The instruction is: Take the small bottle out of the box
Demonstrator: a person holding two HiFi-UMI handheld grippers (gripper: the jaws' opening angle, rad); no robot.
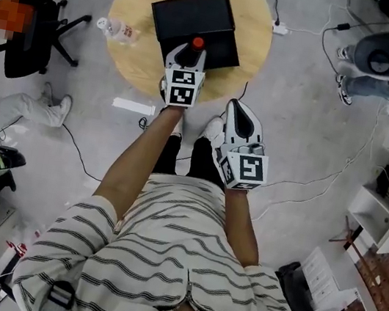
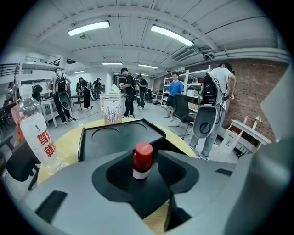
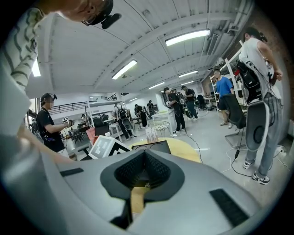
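A small bottle (image 1: 197, 43) with a red cap stands upright on the near part of the open black box (image 1: 193, 15) on the round wooden table (image 1: 139, 26). My left gripper (image 1: 190, 52) reaches over the box's front edge. In the left gripper view the bottle (image 2: 142, 160) sits in the notch between the left gripper's (image 2: 145, 178) jaws, which are open with a gap on both sides of it. Behind it rises the box lid (image 2: 119, 135) with round recesses. My right gripper (image 1: 236, 112) hangs off the table near my legs, its jaws (image 3: 143, 176) close together and empty.
A clear water bottle (image 1: 118, 30) with a red label (image 2: 39, 137) lies at the table's left edge. A holder of white items (image 2: 111, 112) stands at the far edge. A black office chair (image 1: 30, 33), cables and a power strip (image 1: 280, 29) surround the table. People stand farther back.
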